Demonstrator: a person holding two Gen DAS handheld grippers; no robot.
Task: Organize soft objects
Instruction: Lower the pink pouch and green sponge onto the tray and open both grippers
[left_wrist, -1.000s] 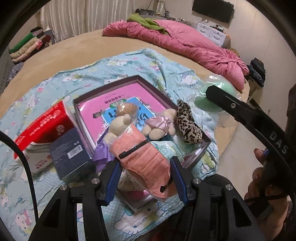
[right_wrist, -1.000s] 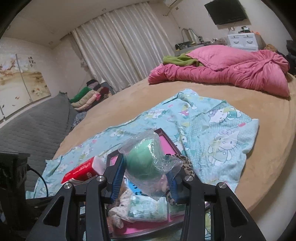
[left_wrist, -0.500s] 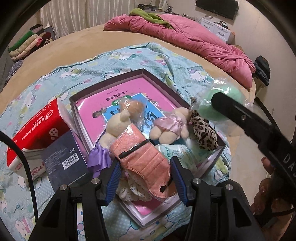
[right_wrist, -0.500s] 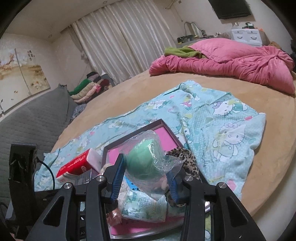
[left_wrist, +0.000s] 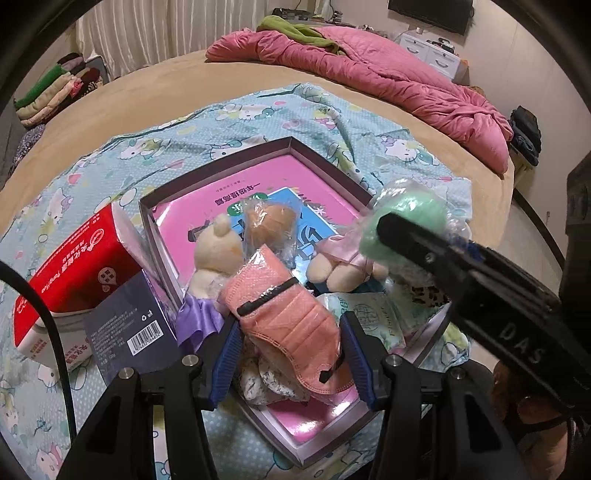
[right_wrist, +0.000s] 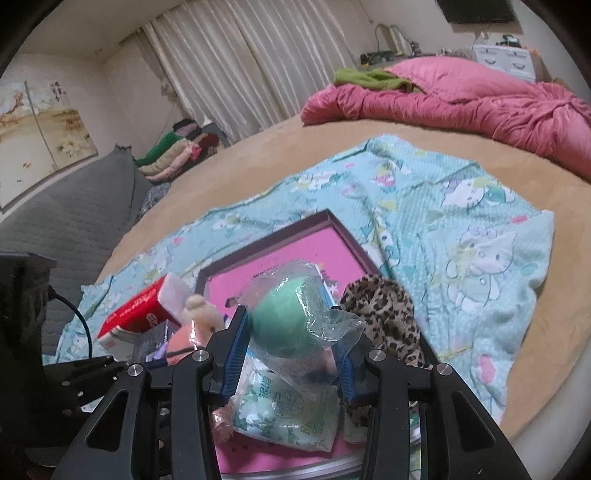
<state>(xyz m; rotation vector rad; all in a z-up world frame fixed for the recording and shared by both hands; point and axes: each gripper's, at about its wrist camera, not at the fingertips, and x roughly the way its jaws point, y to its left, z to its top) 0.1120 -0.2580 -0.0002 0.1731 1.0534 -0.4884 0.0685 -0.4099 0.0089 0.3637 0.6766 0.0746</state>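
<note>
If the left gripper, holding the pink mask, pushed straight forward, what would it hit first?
Probably the cream plush bear with the purple bow in the pink-lined box, just ahead of the bagged pink face mask held by the left gripper; depth is uncertain.

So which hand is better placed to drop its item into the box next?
Left. Its gripper holds the pink mask low over the box; the right gripper's green ball sits higher.

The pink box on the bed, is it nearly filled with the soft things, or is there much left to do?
Partly done. The pink box already holds a cream bear, a second plush toy, a leopard-print piece and a tissue packet. In hand: the left gripper holds a bagged pink mask, the right gripper a bagged green sponge, both above the box. Left: setting both down.
</note>
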